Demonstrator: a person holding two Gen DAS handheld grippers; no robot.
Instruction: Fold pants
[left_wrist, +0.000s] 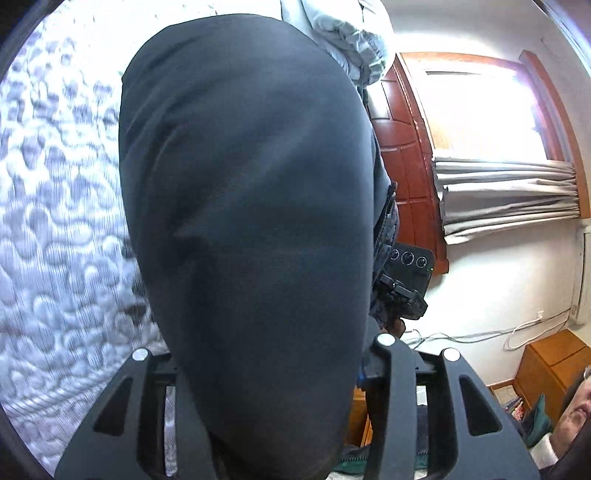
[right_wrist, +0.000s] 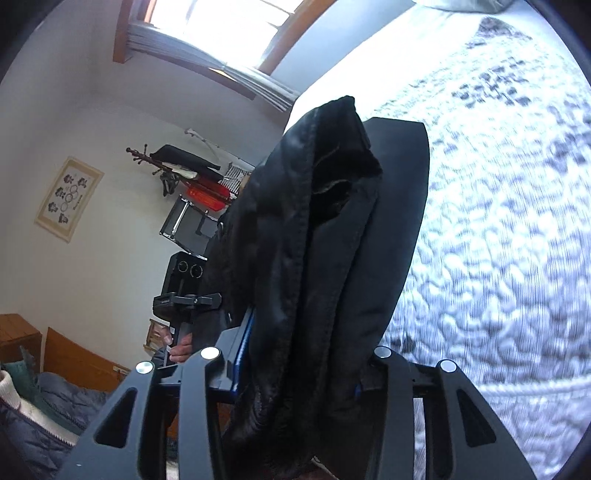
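The dark pants (left_wrist: 251, 221) hang stretched in front of the left wrist camera and hide most of the left gripper's (left_wrist: 280, 406) fingers; its jaws are closed on the cloth. In the right wrist view the pants (right_wrist: 325, 258) are bunched, showing a fleecy lining, and clamped between the fingers of the right gripper (right_wrist: 303, 369). Both grippers hold the pants lifted above the quilted white bed (right_wrist: 498, 240). The right gripper (left_wrist: 402, 288) shows in the left wrist view, beside the cloth. The left gripper (right_wrist: 186, 295) shows in the right wrist view with a hand under it.
The quilted bedspread (left_wrist: 55, 221) lies on one side. A grey pillow (left_wrist: 343, 33) lies at the bed's head. A wooden wardrobe (left_wrist: 406, 166), a curtained window (left_wrist: 498, 147), a wooden cabinet (left_wrist: 546, 365) and a coat rack (right_wrist: 177, 162) stand around. The person's face (left_wrist: 576, 410) is nearby.
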